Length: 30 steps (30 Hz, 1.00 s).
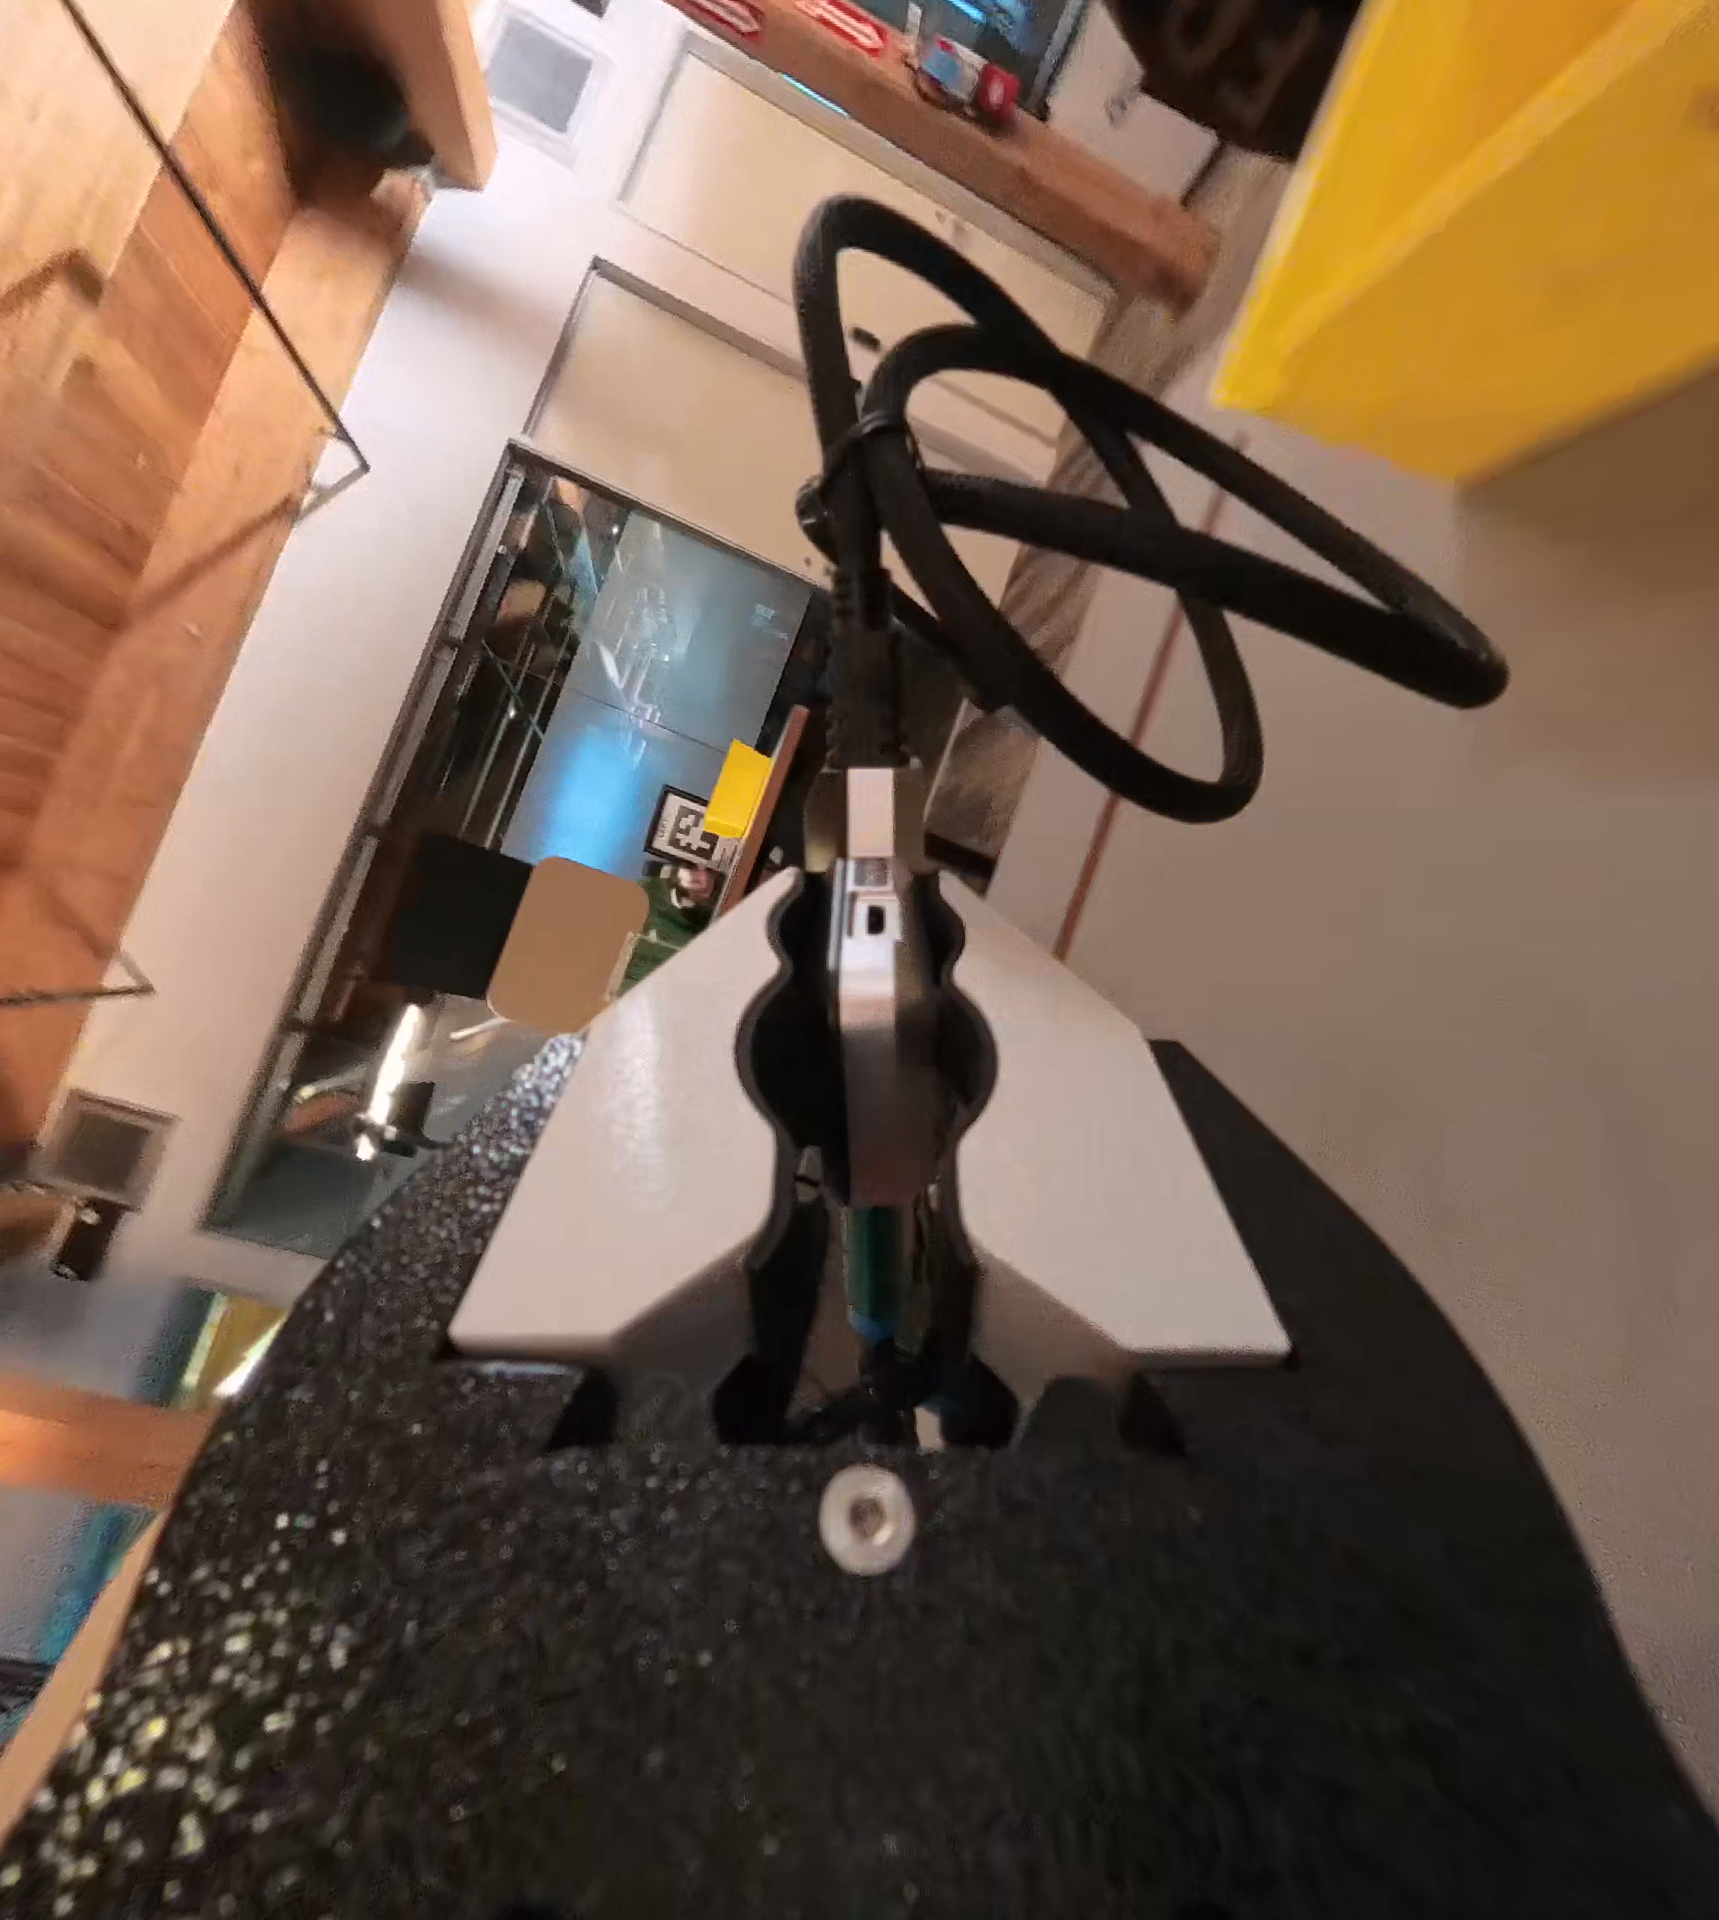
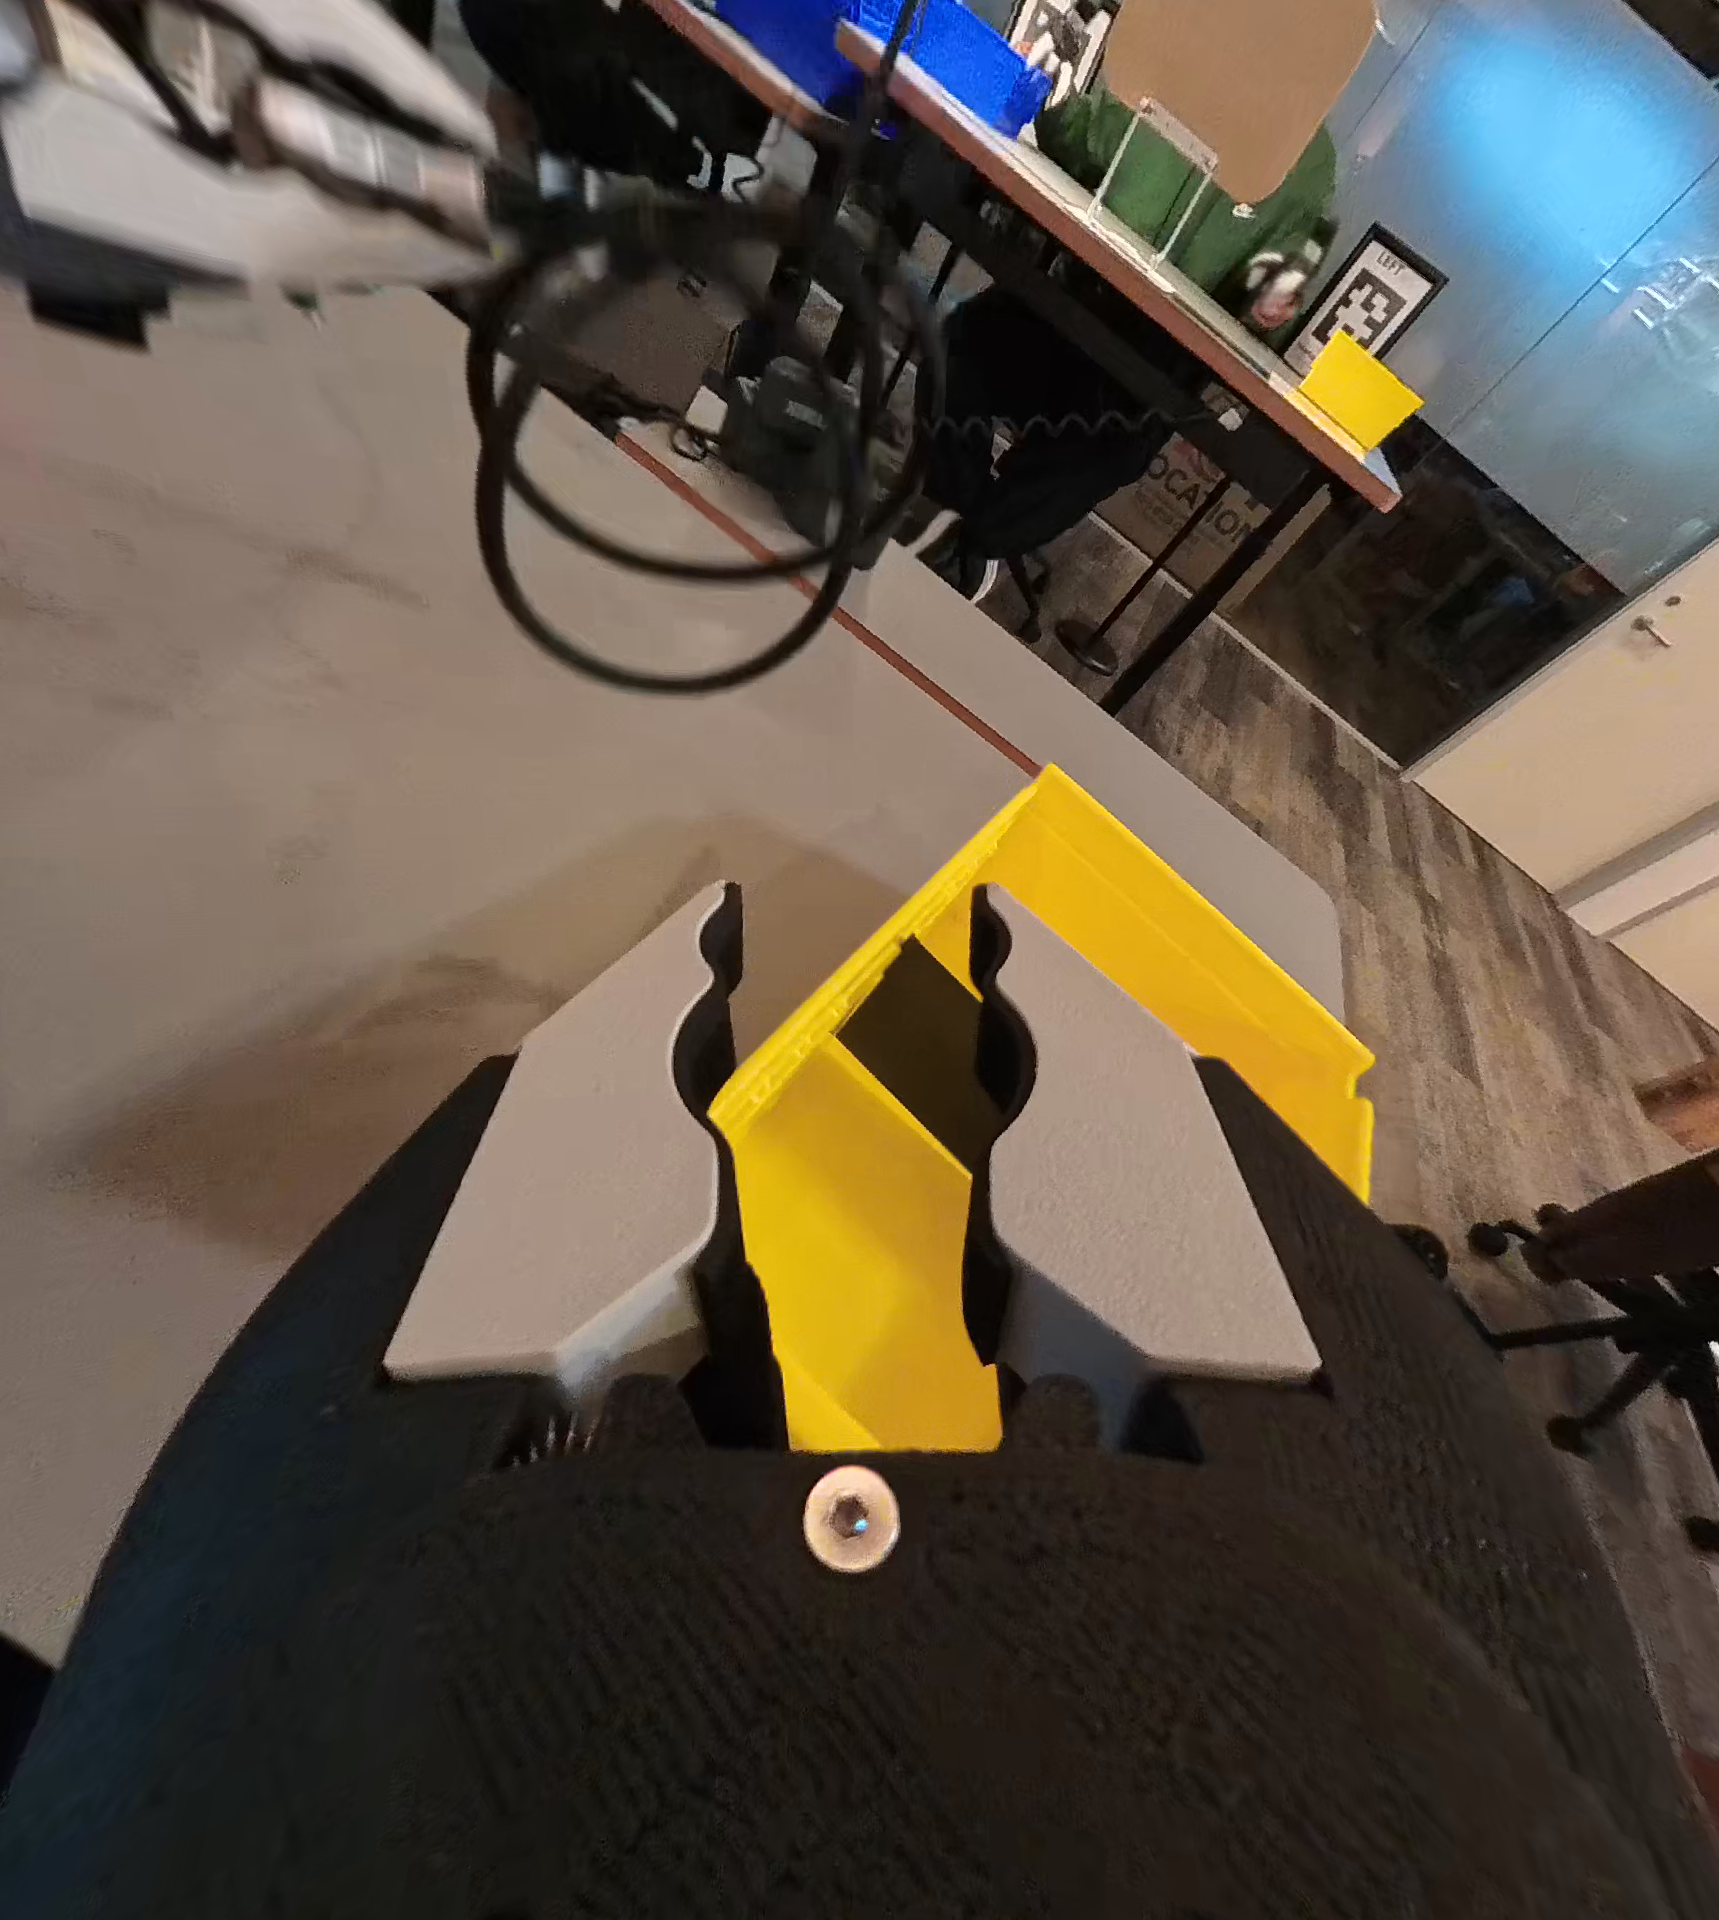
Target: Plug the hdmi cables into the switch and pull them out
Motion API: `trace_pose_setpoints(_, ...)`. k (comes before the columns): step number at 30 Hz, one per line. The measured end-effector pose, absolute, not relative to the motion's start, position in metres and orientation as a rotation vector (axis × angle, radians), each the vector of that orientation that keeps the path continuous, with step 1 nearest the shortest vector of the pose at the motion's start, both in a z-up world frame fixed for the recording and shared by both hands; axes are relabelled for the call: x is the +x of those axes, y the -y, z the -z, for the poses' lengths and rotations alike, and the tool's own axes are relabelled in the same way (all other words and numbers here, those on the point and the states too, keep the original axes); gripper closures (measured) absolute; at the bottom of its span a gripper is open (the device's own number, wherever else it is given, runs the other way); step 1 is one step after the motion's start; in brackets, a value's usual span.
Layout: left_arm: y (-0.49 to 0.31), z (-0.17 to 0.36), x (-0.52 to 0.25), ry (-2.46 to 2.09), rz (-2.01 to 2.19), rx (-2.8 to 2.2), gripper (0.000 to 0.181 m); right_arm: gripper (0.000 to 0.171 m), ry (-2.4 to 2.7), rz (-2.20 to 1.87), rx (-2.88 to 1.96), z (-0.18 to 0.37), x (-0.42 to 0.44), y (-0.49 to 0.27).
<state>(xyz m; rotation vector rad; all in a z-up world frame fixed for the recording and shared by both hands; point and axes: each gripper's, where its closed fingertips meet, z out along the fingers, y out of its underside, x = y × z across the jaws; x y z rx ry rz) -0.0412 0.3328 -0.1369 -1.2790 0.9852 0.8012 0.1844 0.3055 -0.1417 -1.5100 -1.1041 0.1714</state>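
Pinching a flat silver switch [image 1: 870, 997] trailing looped braided black cable [image 1: 1094, 540], the left tongs [image 1: 865, 894] lift it, while right tongs [image 2: 855, 914] gape over a yellow plastic bin [image 2: 1146, 935].

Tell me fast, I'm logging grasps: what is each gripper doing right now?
Left gripper: closed on the silver switch, black HDMI cable plugged into its far end.
Right gripper: open, holding nothing, above the yellow bin.

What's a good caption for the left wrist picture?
Left claw clamps a silver switch, with a looped black cable plugged into its far end.
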Motion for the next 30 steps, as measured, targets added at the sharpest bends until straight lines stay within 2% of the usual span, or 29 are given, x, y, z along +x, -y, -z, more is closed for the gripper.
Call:
trace_pose_setpoints(5, -0.328, 0.216, -0.035, -1.124, -0.797, -1.336, 0.163, 0.129, 1.146, -0.124, -1.466, 0.149, 0.159, -0.309)
trace_pose_setpoints(10, -0.312, 0.252, -0.035, -0.969, -0.473, -1.54, 0.162, 0.129, 1.104, -0.079, -1.335, 0.144, 0.119, -0.309)
trace_pose_setpoints(13, -0.302, 0.257, -0.033, -0.96, -0.418, -1.544, 0.161, 0.128, 1.055, -0.147, -1.272, 0.144, 0.088, -0.302)
trace_pose_setpoints(15, -0.295, 0.263, -0.027, -0.958, -0.289, -1.61, 0.143, 0.128, 1.04, -0.171, -1.236, 0.149, 0.069, -0.297)
trace_pose_setpoints(17, -0.278, 0.268, -0.014, -0.951, -0.031, -1.705, 0.113, 0.129, 1.039, -0.162, -1.199, 0.151, 0.055, -0.294)
trace_pose_setpoints(21, -0.222, 0.241, 0.008, -0.861, 0.557, -1.818, 0.102, 0.13, 1.069, -0.123, -1.12, 0.137, 0.032, -0.295)
trace_pose_setpoints(23, -0.208, 0.209, 0.001, -0.803, 0.634, -1.725, 0.096, 0.131, 1.072, -0.136, -1.096, 0.121, 0.023, -0.299)
trace_pose_setpoints(28, -0.233, 0.162, -0.07, -0.666, 0.17, -1.561, 0.11, 0.131, 1.11, -0.233, -1.138, 0.103, -0.009, -0.319)
trace_pose_setpoints(30, -0.238, 0.168, -0.086, -0.71, 0.029, -1.536, 0.111, 0.13, 1.176, -0.32, -1.138, 0.11, -0.029, -0.307)
